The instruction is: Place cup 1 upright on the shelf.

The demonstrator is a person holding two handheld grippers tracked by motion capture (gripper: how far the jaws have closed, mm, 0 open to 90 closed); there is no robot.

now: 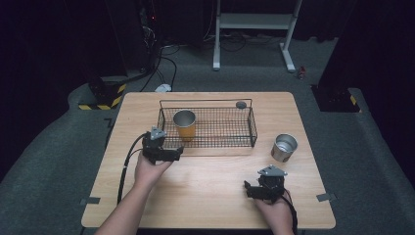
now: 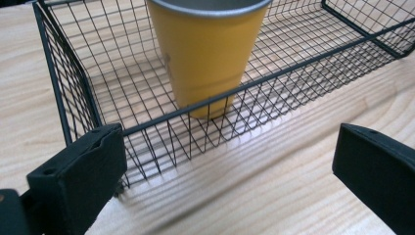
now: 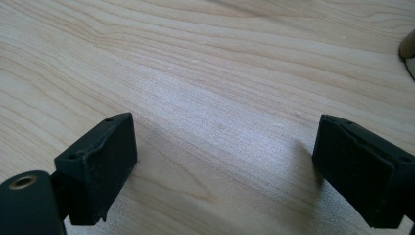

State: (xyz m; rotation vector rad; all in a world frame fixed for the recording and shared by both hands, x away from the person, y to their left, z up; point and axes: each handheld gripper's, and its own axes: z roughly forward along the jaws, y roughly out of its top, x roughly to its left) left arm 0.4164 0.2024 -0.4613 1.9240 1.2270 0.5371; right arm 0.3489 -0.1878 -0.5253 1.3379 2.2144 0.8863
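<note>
A yellow metal cup stands upright in the left part of a black wire basket on the wooden table. In the left gripper view the yellow cup is just behind the basket's near wall. My left gripper hovers at the basket's front left corner; its jaws are open with nothing between them. A silver cup stands on the table to the right of the basket. My right gripper is low over the table's front right, open above bare wood.
A small grey round object lies at the basket's back right corner. The silver cup's edge shows at the right border of the right gripper view. Beyond the table stand a white frame, cables and dark equipment.
</note>
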